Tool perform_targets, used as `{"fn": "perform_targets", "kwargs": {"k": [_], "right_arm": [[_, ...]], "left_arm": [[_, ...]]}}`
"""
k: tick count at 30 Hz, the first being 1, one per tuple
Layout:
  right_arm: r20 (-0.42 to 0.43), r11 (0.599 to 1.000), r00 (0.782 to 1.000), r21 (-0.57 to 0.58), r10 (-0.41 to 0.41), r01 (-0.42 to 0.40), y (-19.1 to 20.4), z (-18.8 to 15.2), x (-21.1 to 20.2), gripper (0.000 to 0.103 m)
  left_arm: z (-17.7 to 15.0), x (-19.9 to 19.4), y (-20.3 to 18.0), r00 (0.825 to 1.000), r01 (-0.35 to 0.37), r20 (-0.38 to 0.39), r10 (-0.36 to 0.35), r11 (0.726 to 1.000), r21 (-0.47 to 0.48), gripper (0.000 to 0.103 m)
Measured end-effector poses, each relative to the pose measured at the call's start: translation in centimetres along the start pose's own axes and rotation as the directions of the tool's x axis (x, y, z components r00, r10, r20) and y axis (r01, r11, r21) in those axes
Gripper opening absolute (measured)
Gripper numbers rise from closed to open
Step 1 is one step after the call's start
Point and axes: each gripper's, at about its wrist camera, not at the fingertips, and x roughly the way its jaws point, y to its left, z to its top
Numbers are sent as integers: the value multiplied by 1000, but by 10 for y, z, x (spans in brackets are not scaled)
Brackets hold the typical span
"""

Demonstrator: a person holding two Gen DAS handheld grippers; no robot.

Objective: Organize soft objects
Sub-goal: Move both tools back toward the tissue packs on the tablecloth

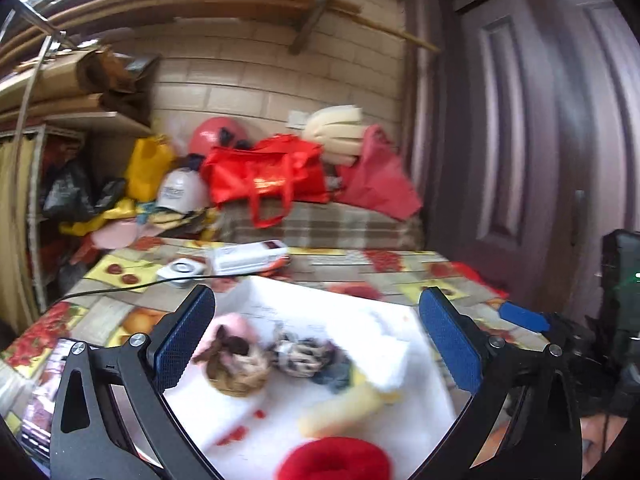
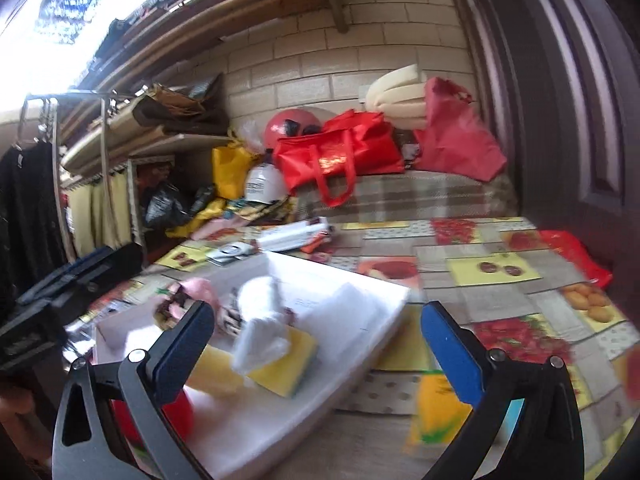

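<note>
A white tray [image 1: 304,300] on the table holds soft things: a pink and brown scrunchie [image 1: 236,356], a patterned scrunchie [image 1: 300,354], a yellow sponge [image 1: 344,412], a white foam piece [image 1: 384,352] and a red scrunchie [image 1: 336,460]. My left gripper [image 1: 316,344] is open above the tray, empty. In the right wrist view the tray [image 2: 360,312] holds a yellow sponge [image 2: 288,364] with a white soft piece [image 2: 260,320] over it. My right gripper [image 2: 320,356] is open and empty over the tray's right part.
The table has a fruit-patterned cloth [image 2: 500,280]. A white box [image 1: 248,256], a round white device [image 1: 182,270] and a black cable [image 1: 132,286] lie behind the tray. Red bags [image 1: 264,172] and clutter fill the back. A door [image 1: 540,120] stands at the right.
</note>
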Motion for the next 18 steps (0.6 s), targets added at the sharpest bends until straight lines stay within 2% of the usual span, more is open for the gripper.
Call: {"fn": "perform_targets", "kwargs": {"k": [4,8,11,13,15,18], "right_arm": [[5,991,992,53,-122,122,-23,-2,-18,103],[-10,978,985,112,-175,175,-58,-3,-35,103],[-41,960,977,180,-209,213,-94,-7,-47,103],[-90,941,965,214,-248,262,-119,-11,-52,103],[-147,930,957,238,-251,281,-137,-14,-52,103],[-252,928,932,204,-259,313,-147,-18,-42,103]], "left_arm": [[2,-7,-15,994,110,-24,-110,994,10,103],[3,-13,-29,991,132,-38,-131,990,42,103],[1,-10,-34,982,168,-87,-166,986,18,103],[-1,-7,-39,973,197,-118,-196,980,-1,103],[-4,-4,-44,966,220,-137,-218,976,-1,103],[-10,-2,-61,950,265,-178,-258,964,20,103]]}}
